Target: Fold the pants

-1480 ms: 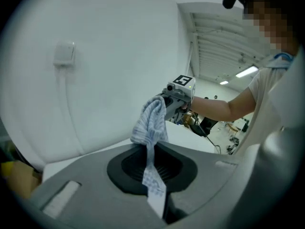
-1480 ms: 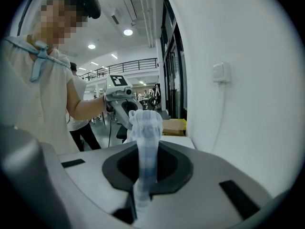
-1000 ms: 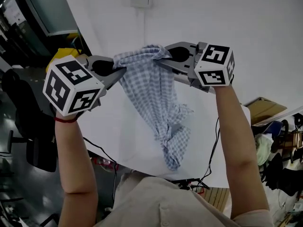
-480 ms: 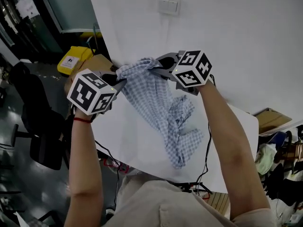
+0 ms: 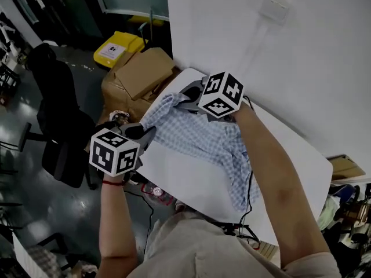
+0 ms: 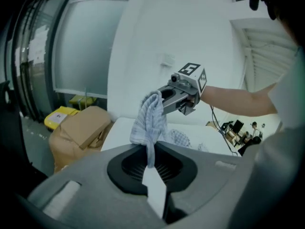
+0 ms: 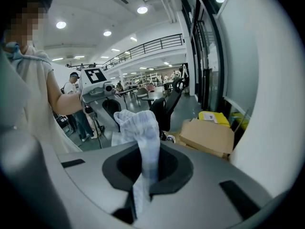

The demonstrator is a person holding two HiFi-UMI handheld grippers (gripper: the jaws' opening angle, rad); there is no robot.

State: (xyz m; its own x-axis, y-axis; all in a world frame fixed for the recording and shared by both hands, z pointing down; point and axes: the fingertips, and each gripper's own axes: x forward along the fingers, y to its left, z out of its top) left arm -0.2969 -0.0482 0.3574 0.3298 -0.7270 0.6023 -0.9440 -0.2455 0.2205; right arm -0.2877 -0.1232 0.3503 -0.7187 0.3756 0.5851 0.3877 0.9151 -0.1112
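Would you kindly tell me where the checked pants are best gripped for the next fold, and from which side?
Probably the loose leg end of the pants, from above, at the near edge of the table. The left gripper and right gripper pinch the far end, so the legs trail limp across the table and that end lies free.

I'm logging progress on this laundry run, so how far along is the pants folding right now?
Done: the left gripper and right gripper are each shut on a bunch of the checked pants. In hand: the cloth is stretched between them near the table's corner, with the rest lying rumpled on the white table. Left: no fold shows yet, so the flattening and all the folding remain.
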